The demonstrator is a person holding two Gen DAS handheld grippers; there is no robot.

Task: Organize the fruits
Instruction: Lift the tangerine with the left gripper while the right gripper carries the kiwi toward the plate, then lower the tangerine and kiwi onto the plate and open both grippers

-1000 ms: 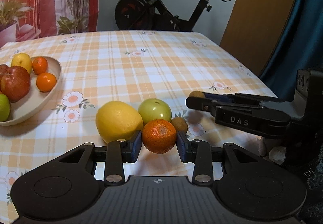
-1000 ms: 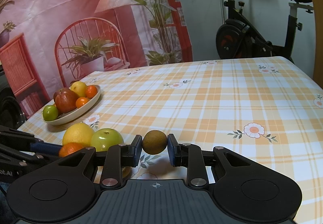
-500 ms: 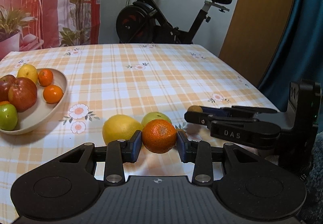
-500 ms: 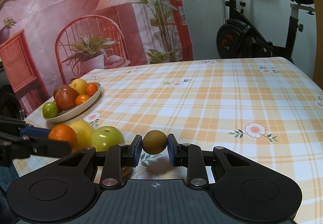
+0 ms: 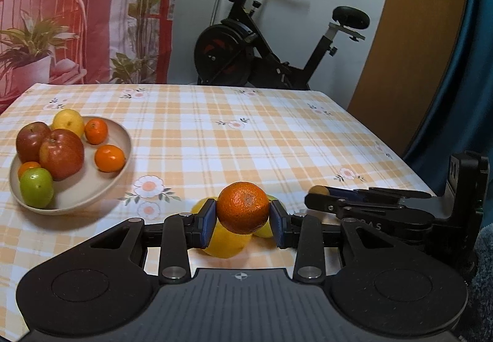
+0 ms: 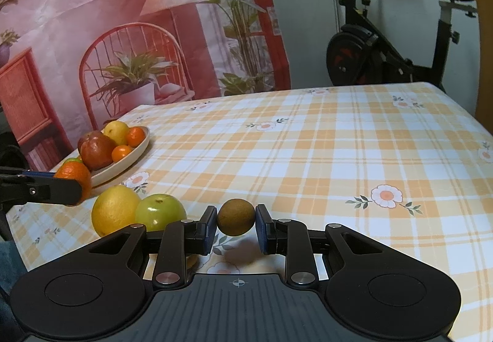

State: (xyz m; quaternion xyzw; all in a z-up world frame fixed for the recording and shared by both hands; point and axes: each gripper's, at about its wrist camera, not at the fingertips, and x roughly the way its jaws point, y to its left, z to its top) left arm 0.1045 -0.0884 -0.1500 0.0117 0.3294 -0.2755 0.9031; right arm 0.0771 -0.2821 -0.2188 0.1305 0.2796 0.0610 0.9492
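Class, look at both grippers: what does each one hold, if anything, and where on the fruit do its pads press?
The left gripper holds an orange by its two opposite sides. The right gripper holds a small brown fruit, likewise by its sides.

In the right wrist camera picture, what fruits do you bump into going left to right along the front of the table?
Orange in the left gripper → big yellow citrus → green apple → small brown fruit in the right gripper.

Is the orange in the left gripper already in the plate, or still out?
Out: the left gripper holds the orange above the tablecloth, beside the plate.
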